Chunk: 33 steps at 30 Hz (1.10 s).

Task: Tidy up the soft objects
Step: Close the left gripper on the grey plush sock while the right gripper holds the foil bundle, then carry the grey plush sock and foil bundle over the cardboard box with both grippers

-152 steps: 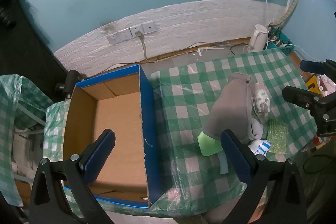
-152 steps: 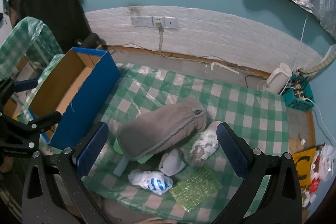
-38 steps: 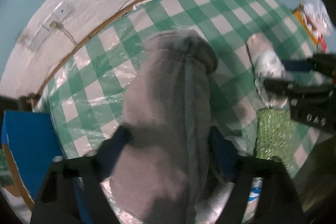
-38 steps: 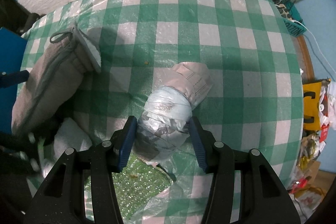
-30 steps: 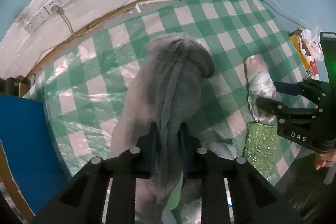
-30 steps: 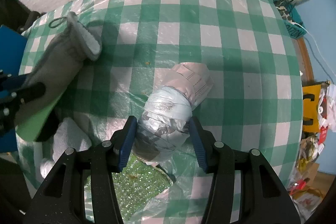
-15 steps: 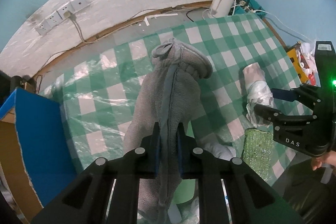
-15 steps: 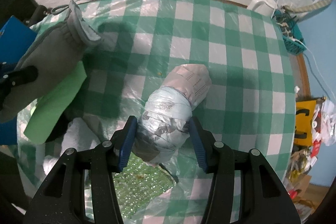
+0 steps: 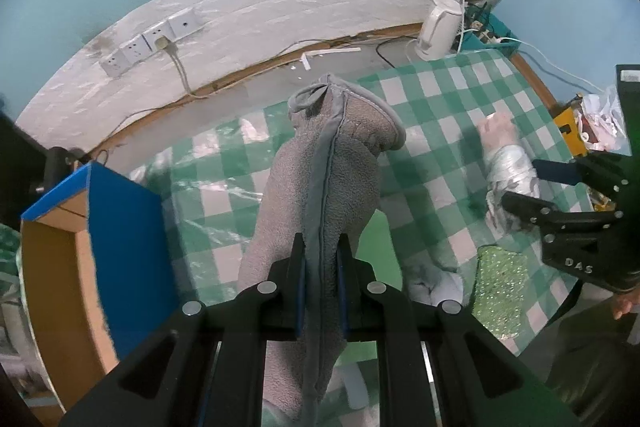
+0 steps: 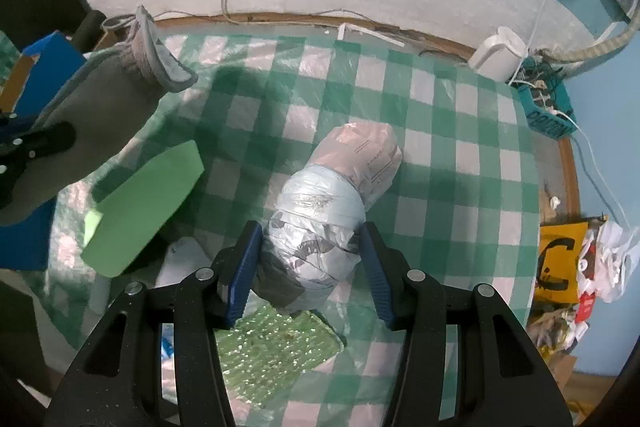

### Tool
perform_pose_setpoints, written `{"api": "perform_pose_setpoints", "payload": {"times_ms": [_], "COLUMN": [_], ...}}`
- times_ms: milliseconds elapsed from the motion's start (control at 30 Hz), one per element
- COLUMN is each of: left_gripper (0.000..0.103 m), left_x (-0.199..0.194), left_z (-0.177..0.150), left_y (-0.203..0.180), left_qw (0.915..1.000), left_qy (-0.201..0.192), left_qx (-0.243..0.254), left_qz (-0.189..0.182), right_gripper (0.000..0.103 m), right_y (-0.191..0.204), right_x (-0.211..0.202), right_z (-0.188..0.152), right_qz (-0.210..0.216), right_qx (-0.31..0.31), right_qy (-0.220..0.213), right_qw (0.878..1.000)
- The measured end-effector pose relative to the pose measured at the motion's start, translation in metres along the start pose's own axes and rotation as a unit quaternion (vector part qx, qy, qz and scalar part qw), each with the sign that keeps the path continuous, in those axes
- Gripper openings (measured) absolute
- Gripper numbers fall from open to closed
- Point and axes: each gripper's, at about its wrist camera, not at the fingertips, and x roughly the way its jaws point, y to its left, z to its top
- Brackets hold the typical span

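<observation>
My left gripper (image 9: 320, 259) is shut on a grey fleece pouch (image 9: 324, 179) and holds it lifted above the green checked table (image 9: 440, 95); the pouch also shows in the right wrist view (image 10: 100, 99). My right gripper (image 10: 314, 263) is shut on a plastic-wrapped bundle (image 10: 320, 211), held just above the table (image 10: 440, 155); the bundle also shows in the left wrist view (image 9: 508, 167). A blue cardboard box (image 9: 100, 239) stands open at the left.
A green foam piece (image 10: 140, 211), a glittery green pad (image 10: 272, 347) and a white cloth (image 9: 436, 283) lie near the table's front edge. A white kettle (image 9: 438, 23) and a teal basket (image 10: 544, 107) sit on the floor by the wall.
Both grippers closed on their items and lifted. The grey pouch has risen off the table, uncovering the green foam piece. The wrapped bundle has risen a little with the right gripper.
</observation>
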Motion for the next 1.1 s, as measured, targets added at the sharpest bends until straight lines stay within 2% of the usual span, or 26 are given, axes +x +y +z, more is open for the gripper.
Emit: {"api": "perform_pose_setpoints", "payload": {"times_ms": [700,1100], "left_gripper": [0.013,0.013], "left_x": [-0.058,-0.094], "left_z": [-0.024,-0.04], "left_y": [0.025,0.047], "left_qw": [0.9975,0.9948], "left_qy": [-0.057,-0.081], "left_qx": [-0.008,-0.025], "left_qz": [0.04,0.057], "right_gripper": [0.05,0.05], "right_y": [0.041,0.081], "right_x": [-0.06,-0.088], "right_z": [0.01,0.015], "right_qz": [0.007,0.035], "right_qx": [-0.049,-0.093], "right_qy": [-0.048,-0.071], "right_qw": [0.998,0.993]}}
